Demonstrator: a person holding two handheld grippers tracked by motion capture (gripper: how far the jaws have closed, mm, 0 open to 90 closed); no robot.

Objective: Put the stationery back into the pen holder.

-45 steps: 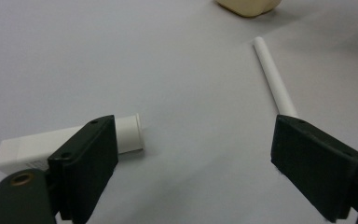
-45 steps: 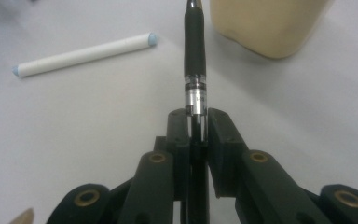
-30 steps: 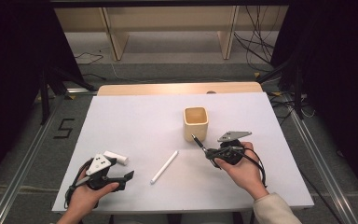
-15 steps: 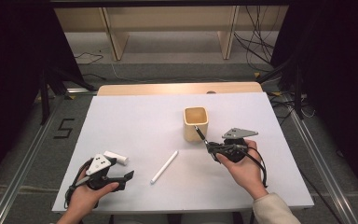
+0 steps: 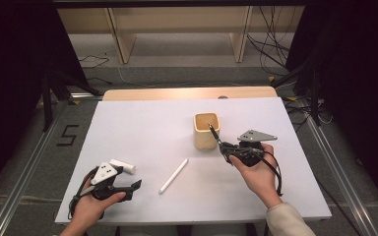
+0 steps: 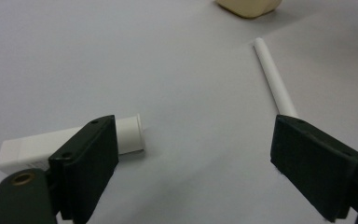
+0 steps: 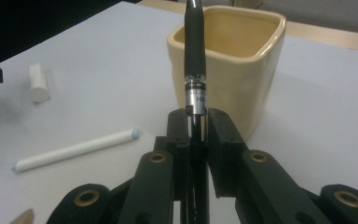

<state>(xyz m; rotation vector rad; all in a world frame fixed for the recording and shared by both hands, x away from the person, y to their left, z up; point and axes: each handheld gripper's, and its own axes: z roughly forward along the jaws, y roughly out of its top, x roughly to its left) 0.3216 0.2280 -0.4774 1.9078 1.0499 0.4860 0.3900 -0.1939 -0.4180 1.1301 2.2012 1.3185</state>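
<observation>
Tabletop (image 5: 142, 123): white sheet.
Right tongs (image 5: 222, 146): clenched on pen (image 7: 195, 56), its axis aimed at cup (image 5: 206, 131), 11 o'clock.
Left tongs (image 6: 196, 163): released, idle.

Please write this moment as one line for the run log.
right claw: shut on pen, by cup | left claw: open, idle | stick: on table

A stick (image 5: 173, 175) lies between the eraser (image 5: 122, 166) and the cup (image 5: 206, 131).
</observation>
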